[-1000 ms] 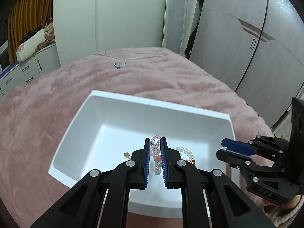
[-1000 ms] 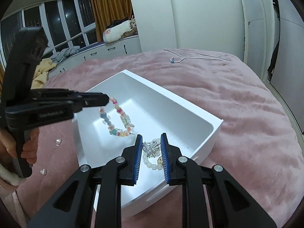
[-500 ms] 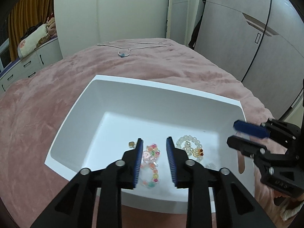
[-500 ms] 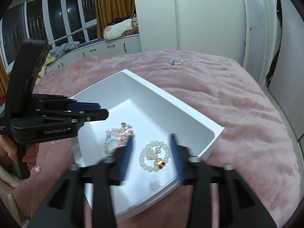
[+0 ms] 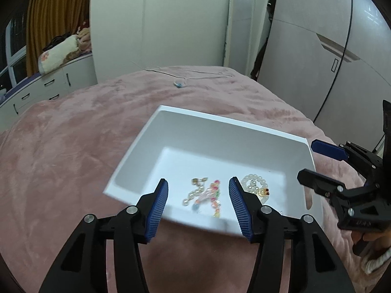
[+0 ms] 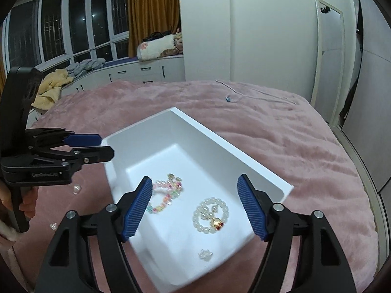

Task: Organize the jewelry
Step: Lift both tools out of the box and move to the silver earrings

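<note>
A white box [image 5: 220,124] [image 6: 244,151] sits on the pink bed cover. Inside it lie a colourful bead bracelet [image 5: 210,196] [image 6: 166,196], a pearl bracelet with a gold charm [image 5: 255,186] [image 6: 211,213] and a small clear piece [image 6: 205,254]. My left gripper [image 5: 198,204] is open and empty above the box's near wall; it also shows in the right wrist view [image 6: 97,147]. My right gripper [image 6: 195,202] is open and empty above the box; it also shows at the right of the left wrist view [image 5: 315,163].
A thin silver necklace with a blue pendant [image 5: 179,84] [image 6: 228,99] lies on the far part of the bed. Small clear pieces [image 6: 77,189] lie on the cover left of the box. Wardrobes, a mirror and a window bench surround the bed.
My left gripper opened and dropped the colourful bracelet into the box. My right gripper opened and released the jewelry it held. Both pulled back and up.
</note>
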A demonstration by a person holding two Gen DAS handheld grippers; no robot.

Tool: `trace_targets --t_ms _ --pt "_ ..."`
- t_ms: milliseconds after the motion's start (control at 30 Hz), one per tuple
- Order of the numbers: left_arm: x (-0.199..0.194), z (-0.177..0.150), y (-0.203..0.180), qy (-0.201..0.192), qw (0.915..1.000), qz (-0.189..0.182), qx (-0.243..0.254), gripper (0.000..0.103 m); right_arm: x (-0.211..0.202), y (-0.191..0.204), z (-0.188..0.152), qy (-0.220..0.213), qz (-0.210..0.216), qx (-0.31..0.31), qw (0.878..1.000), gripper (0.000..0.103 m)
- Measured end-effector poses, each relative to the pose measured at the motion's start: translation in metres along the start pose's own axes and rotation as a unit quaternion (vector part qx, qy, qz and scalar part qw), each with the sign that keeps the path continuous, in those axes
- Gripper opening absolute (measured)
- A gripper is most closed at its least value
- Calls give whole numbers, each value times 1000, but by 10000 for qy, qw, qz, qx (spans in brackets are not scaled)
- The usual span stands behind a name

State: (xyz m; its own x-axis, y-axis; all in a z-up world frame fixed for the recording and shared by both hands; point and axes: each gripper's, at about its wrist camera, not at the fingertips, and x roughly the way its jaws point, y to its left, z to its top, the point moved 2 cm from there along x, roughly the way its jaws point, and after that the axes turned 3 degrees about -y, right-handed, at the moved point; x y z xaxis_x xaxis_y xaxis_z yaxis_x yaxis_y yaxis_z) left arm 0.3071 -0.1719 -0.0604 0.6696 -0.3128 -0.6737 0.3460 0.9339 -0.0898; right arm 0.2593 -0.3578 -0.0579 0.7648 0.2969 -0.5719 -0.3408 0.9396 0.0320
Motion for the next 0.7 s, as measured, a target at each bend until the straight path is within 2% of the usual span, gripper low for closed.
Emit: trace_targets --t_ms 100,233,433,500,700 --pt "-23 -3 17 -180 9997 112 -146 66 -5 17 8 -119 83 -103 9998 76" --pt "-54 -9 41 -368 9986 230 -298 67 -10 42 19 -225 192 -298 9991 78" --pt "-109 -23 79 -765 9937 624 -537 85 -16 83 32 -377 358 -547 9972 90" --pt "-125 -29 90 -848 9918 800 -522 91 -16 96 36 -385 438 -576 9966 90" --pt "-168 -52 127 -875 9875 1043 -797 94 -11 134 42 -385 604 -704 9949 96"
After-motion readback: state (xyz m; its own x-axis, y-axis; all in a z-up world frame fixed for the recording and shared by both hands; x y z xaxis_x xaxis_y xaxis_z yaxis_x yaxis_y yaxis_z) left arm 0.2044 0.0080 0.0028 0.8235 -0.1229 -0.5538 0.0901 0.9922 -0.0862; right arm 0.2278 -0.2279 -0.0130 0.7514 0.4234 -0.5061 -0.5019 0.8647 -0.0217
